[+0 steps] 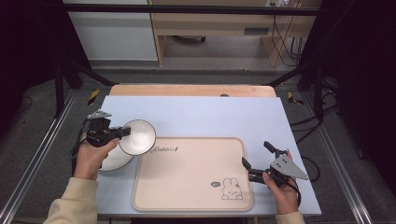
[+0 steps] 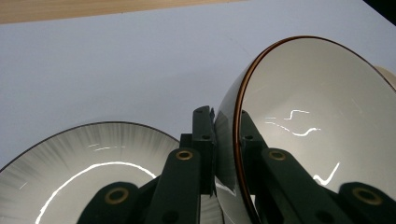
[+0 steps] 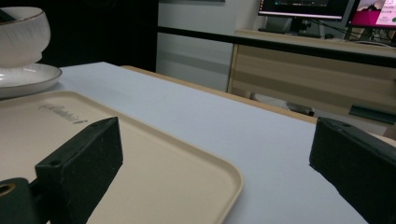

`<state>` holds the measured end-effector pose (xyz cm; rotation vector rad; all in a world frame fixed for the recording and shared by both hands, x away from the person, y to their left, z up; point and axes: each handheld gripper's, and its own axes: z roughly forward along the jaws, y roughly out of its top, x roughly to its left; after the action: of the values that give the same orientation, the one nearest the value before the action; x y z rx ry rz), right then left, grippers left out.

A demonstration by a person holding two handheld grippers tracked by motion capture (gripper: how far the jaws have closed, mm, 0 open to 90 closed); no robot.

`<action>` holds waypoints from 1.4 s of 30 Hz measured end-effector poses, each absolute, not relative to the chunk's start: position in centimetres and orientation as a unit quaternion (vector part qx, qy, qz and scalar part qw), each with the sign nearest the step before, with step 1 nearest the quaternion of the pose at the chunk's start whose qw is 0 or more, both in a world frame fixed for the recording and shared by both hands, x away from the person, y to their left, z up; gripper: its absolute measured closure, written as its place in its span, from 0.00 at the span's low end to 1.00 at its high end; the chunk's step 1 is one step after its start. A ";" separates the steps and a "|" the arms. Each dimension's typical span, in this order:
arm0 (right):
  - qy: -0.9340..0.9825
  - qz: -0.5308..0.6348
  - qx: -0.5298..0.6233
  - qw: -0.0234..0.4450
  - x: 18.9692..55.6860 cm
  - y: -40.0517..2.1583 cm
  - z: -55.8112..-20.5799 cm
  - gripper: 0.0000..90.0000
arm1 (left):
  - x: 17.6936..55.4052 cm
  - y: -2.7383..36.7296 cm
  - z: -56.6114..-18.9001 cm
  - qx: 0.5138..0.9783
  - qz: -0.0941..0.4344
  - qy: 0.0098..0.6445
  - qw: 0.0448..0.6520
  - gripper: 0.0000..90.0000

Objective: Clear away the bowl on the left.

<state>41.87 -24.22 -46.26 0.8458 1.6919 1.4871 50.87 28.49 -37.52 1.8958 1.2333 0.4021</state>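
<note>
A white bowl (image 1: 138,136) with a thin brown rim hangs tilted, above a white plate (image 1: 112,162) and the left edge of a beige tray (image 1: 191,175). My left gripper (image 1: 123,132) is shut on the bowl's rim. In the left gripper view one jaw sits inside the bowl (image 2: 317,116) and one outside, with my left gripper (image 2: 225,137) above the ribbed plate (image 2: 88,154). My right gripper (image 1: 256,154) stands open beside the tray's right edge, holding nothing. In the right gripper view my right gripper (image 3: 219,163) looks across the tray (image 3: 154,163) to the bowl (image 3: 23,35) and plate (image 3: 28,77).
A pale blue mat (image 1: 210,114) covers the table, whose wooden edge (image 1: 191,90) shows at the back. The tray carries a rabbit drawing (image 1: 231,189) near its front right corner. Black frame posts (image 1: 60,88) stand beside the table, and a wooden desk (image 3: 303,70) stands beyond it.
</note>
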 end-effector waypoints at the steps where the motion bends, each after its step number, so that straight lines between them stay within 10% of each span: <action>1: 0.655 0.578 0.325 0.362 41.8 -24.2 -46.2 0.03 | 50.9 28.3 -37.3 0.752 0.158 0.489 0.412 0.91; 42: 0.654 0.587 0.317 0.357 41.1 -25.1 -45.9 0.05 | 52.8 17.0 -38.6 0.808 0.056 0.432 0.397 0.91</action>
<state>41.13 -25.14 -45.94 0.8182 1.6886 1.5146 52.79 16.99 -38.59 2.0472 1.0954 0.1424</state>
